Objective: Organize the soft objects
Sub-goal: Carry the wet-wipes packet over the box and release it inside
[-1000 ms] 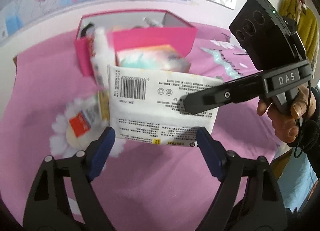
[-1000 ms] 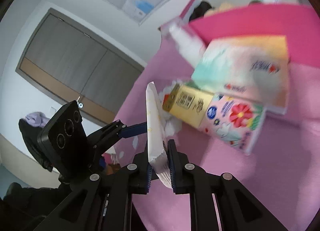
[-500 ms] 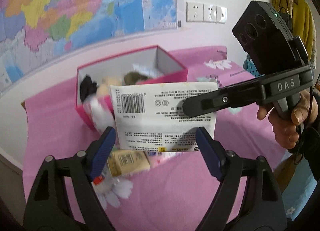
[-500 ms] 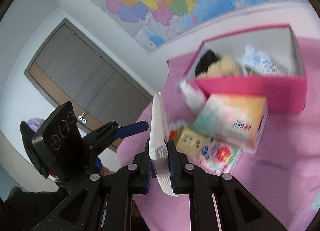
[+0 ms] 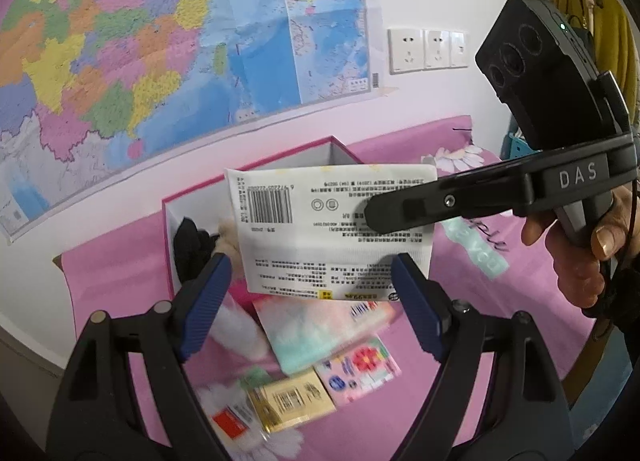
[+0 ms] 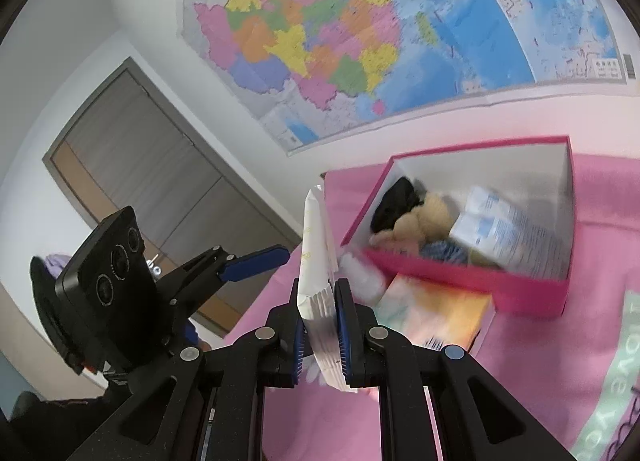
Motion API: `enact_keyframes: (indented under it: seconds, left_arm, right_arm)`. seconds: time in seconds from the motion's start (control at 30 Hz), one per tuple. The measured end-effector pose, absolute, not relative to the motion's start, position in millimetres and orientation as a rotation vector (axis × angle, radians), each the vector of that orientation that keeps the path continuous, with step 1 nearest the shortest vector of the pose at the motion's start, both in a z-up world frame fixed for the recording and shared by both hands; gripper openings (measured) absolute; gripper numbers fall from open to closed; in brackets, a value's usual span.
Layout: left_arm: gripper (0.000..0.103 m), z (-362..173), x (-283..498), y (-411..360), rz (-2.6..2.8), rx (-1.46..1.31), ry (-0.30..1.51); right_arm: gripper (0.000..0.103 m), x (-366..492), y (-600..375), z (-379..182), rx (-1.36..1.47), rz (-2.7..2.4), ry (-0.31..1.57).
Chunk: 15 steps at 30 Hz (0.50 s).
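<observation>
Packet [image 5: 332, 229] lifted — right hand-held gripper [image 6: 320, 325] clamps edge.

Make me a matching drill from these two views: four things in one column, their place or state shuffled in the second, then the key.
Things
1. white packet
2. left tongs
3. plush toy
4. yellow box

Place or state
A. lying on the pink cover in front of the pink box
B. open, nothing between the pads
C. clamped in the right tongs, held in the air
D. inside the pink box

Pairs: 1-C, 2-B, 3-D, 4-A
</observation>
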<state>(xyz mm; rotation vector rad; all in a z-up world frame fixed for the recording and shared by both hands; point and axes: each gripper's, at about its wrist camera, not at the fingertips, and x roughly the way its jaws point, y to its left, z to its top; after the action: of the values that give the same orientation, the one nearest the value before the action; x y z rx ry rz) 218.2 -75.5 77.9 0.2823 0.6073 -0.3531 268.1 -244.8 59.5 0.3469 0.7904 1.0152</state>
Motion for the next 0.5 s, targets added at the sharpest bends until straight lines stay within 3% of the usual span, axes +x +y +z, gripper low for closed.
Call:
enact_keyframes:
  seconds: [0.5]
  left_arm:
    - [0.083,72,344,-94,-0.353,0.272,0.687]
  right_arm:
    - [0.013,379,-252,49,0.381,0.876,0.844]
